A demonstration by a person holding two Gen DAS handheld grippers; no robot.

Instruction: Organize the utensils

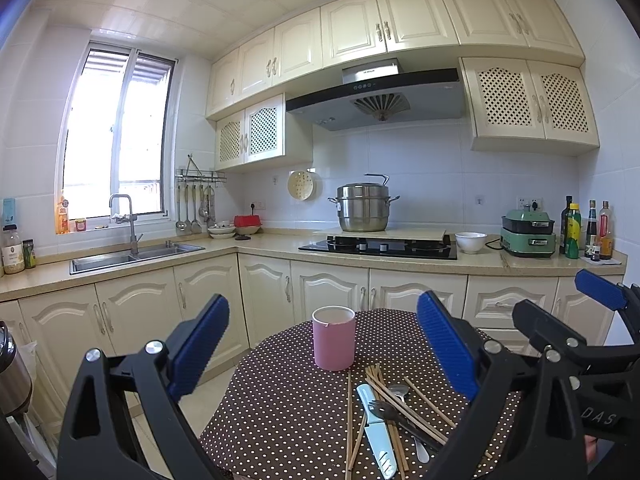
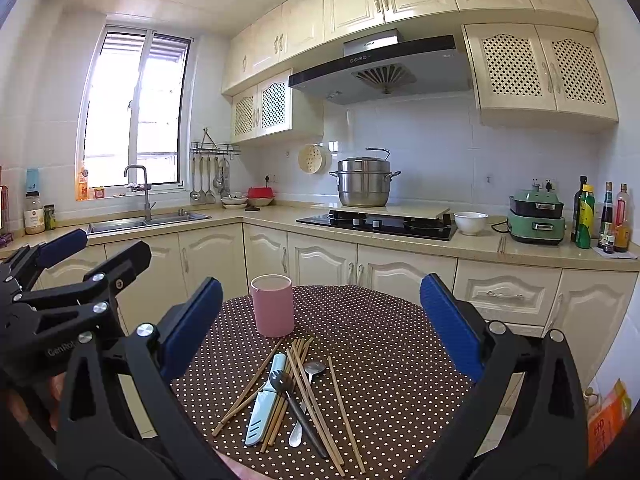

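While "GenRo…" marks left gripper, utensils beside pink cup

"DAS" on right tool, "GenRo" — partly hidden — on left tool

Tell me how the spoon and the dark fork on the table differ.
The spoon is shiny silver metal; the dark fork is matte black. The spoon's bowl is rounded, while the fork's head ends in tines. The fork lies on top of the chopsticks; the spoon is partly under them. Both lie in one pile, heads toward the pink cup.
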